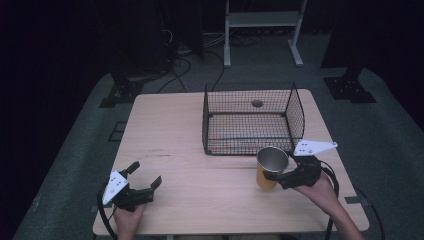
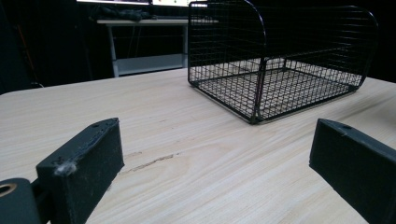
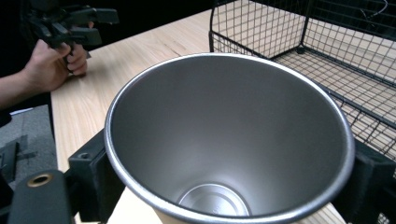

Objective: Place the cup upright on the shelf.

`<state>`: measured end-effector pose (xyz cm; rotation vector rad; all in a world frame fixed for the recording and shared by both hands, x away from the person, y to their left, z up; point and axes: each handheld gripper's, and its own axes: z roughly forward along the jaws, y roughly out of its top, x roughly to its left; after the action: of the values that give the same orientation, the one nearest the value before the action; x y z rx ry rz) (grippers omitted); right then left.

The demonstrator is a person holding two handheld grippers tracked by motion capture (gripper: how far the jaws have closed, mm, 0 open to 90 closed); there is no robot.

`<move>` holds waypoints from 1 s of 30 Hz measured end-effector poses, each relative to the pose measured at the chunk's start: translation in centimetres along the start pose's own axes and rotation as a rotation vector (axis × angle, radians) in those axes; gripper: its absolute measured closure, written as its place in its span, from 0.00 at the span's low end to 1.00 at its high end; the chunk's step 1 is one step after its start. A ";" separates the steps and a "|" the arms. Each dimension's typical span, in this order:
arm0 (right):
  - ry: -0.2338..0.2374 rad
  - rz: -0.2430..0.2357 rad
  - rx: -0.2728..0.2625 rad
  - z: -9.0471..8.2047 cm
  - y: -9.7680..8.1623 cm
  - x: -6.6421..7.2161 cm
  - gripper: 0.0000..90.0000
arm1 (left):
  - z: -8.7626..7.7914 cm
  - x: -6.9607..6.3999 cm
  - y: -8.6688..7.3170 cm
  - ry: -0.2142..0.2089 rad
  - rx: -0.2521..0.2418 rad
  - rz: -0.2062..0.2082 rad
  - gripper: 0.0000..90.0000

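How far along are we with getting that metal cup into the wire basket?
Done: the right gripper has the metal cup between its jaws, upright, just in front of the wire basket. In hand: that hold. Left: the cup isn't in the basket yet, and the left gripper rests open, apart.

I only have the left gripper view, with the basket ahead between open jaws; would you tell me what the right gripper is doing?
Observer: The right gripper is shut on a metal cup, by the near right corner of the basket.
Operator: Thank you. Is anything in the cup?
Observer: No; the right gripper view looks down to its bare bottom.
Operator: And is the cup upright?
Observer: Yes, in the high view it stands with its mouth up, outside the basket, over the table.
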<state>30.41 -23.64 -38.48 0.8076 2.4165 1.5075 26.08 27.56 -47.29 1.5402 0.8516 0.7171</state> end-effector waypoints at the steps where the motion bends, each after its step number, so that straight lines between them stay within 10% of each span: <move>1: 0.000 0.000 0.000 0.0 0.0 0.0 0.14 | 0.0 0.0 0.0 0.000 0.000 0.000 0.02; 30: 0.103 -0.011 -0.005 0.1 6.3 -1.7 0.14 | 0.0 0.0 0.0 0.000 -0.004 -0.008 0.03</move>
<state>34.12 -22.36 -33.22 0.7318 2.4846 1.5875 26.08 27.57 -47.30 1.5328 0.8555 0.7129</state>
